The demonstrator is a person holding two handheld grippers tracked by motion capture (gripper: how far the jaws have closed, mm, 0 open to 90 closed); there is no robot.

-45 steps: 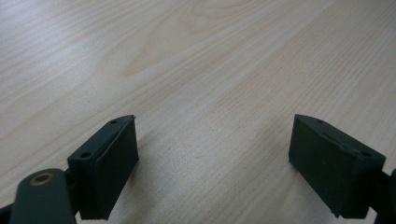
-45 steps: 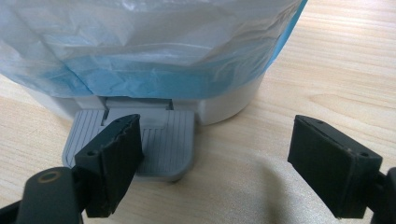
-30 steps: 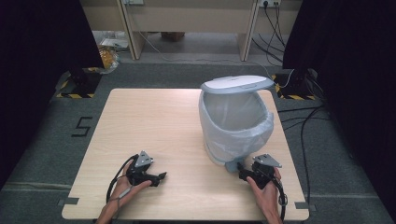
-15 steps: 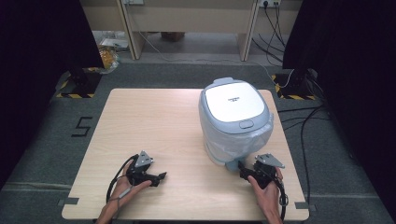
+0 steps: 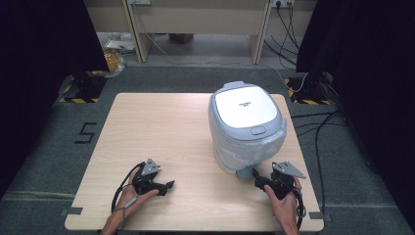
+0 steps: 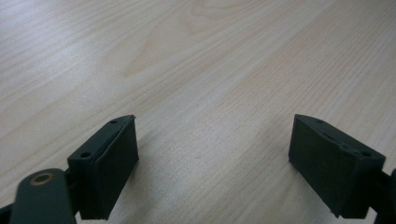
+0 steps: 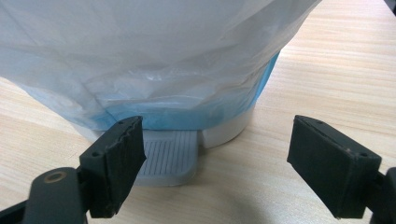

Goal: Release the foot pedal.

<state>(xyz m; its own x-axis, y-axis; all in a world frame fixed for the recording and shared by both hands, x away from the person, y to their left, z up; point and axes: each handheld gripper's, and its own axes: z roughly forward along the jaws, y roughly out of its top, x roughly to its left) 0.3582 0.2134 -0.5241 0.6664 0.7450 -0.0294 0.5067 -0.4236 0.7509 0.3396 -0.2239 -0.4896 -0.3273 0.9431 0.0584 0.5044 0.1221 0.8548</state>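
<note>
Pale wood grain runs across the table (image 5: 161, 127) you are working at, with dark carpet around it. Your pedal bin (image 5: 246, 128) stands on the right half of that table, its white lid (image 5: 246, 109) down flat and a thin plastic liner (image 7: 154, 60) bunched out from under the rim, draping over the blue-grey body. At the bin's base, on the side facing you, the grey ribbed pedal (image 7: 169, 156) sticks out onto the wood.

Your right gripper (image 5: 260, 182) sits just in front of the bin, close to that pedal. Its jaws stand apart and have just been closing a little; in the right gripper view one jaw overlaps the pedal's edge, and nothing lies between them but bare table.

Your left gripper (image 5: 166, 186) rests well away from the bin, near the table's front edge on the left. Its jaws are spread wide over plain wood, gripping nothing.
</note>
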